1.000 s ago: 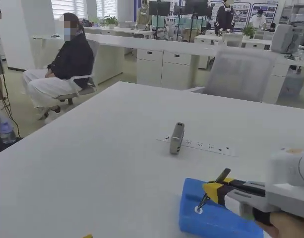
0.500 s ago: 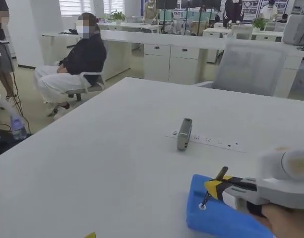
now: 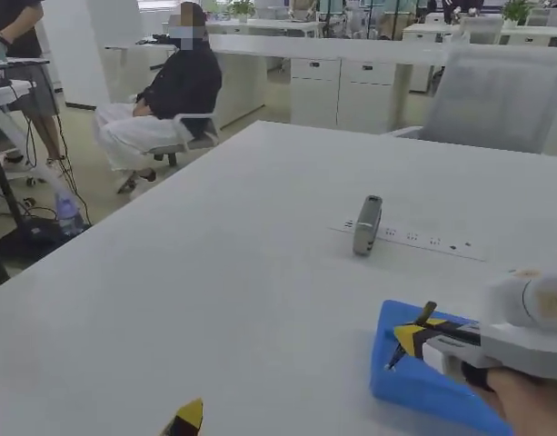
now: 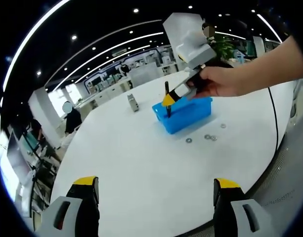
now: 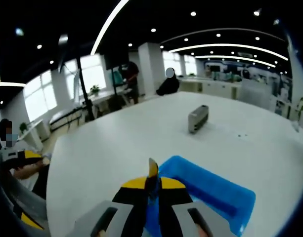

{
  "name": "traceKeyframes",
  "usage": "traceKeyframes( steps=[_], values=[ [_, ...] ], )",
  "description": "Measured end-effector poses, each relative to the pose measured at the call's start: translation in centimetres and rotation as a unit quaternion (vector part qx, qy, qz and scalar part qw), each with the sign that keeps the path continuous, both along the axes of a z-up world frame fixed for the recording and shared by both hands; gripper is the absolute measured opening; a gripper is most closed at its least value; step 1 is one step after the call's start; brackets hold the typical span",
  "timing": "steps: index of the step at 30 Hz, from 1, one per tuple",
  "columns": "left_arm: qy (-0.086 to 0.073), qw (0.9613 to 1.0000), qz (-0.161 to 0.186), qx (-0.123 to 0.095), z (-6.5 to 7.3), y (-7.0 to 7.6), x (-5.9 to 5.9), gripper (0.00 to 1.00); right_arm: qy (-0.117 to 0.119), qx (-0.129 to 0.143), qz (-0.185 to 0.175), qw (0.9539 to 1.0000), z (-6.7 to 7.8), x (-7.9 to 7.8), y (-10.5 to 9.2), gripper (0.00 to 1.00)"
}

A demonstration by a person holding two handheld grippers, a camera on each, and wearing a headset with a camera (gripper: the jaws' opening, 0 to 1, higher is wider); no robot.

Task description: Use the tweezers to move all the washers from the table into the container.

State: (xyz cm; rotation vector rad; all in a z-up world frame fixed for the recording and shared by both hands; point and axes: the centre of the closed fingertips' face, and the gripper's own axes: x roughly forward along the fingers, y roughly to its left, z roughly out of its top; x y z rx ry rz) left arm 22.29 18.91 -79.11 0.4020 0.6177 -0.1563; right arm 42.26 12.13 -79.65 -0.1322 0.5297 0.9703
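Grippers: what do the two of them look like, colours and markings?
Both alike in make. The right gripper has a boxy white-grey body, a black neck and tongs tipped yellow. The left gripper shows grey tongs turning black, then yellow at the tips.

Blue container (image 3: 414, 392), white table (image 3: 214, 300), silvery-grey washers (image 4: 207, 137).

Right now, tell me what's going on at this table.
A person holds two grippers. The right gripper is shut on tweezers, whose tips point down into the blue container. The left gripper is open, held back over the white table with nothing in it. Several washers lie on the table beside the container.
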Motion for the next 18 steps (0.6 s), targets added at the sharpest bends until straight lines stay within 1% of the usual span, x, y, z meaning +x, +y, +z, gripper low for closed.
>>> traceKeyframes(
  steps=[2,4,5,10,11,13,16,17,18],
  values=[
    [0.0,1.0,-0.001,0.001,0.0,0.0,0.0,0.99,-0.006,-0.014,0.003,0.9999,-0.4,-0.1,-0.2,0.04],
    [0.0,1.0,0.0,0.001,0.0,0.0,0.0,0.99,-0.006,-0.019,0.007,0.9998,-0.6,-0.3,-0.1,0.04],
    [0.001,1.0,0.001,0.002,0.0,0.1,0.0,0.99,-0.01,-0.015,0.007,0.9998,-0.6,-0.3,-0.1,0.04],
    [0.001,1.0,0.0,0.003,-0.1,0.1,0.0,0.99,-0.007,-0.02,0.004,0.9998,-0.6,-0.2,-0.2,0.04],
    [0.001,1.0,0.0,0.003,-0.1,0.1,0.0,0.99,-0.008,-0.021,0.003,0.9998,-0.3,-0.2,-0.3,0.04],
    [0.0,1.0,0.0,0.002,0.0,0.1,0.0,0.99,-0.016,-0.02,0.001,0.9997,0.4,-0.2,-0.5,0.04],
    [-0.001,1.0,0.0,0.003,0.0,0.1,0.0,0.99,-0.022,-0.012,-0.001,0.9997,1.7,-0.4,-0.8,0.04],
    [-0.001,1.0,0.0,0.003,0.0,0.1,0.1,0.99,-0.027,-0.005,-0.002,0.9996,2.6,-0.7,-0.9,0.04],
    [-0.003,1.0,-0.001,0.002,0.1,0.0,0.1,0.99,-0.028,-0.003,-0.001,0.9996,3.0,-0.8,-0.9,0.04]
  ],
)
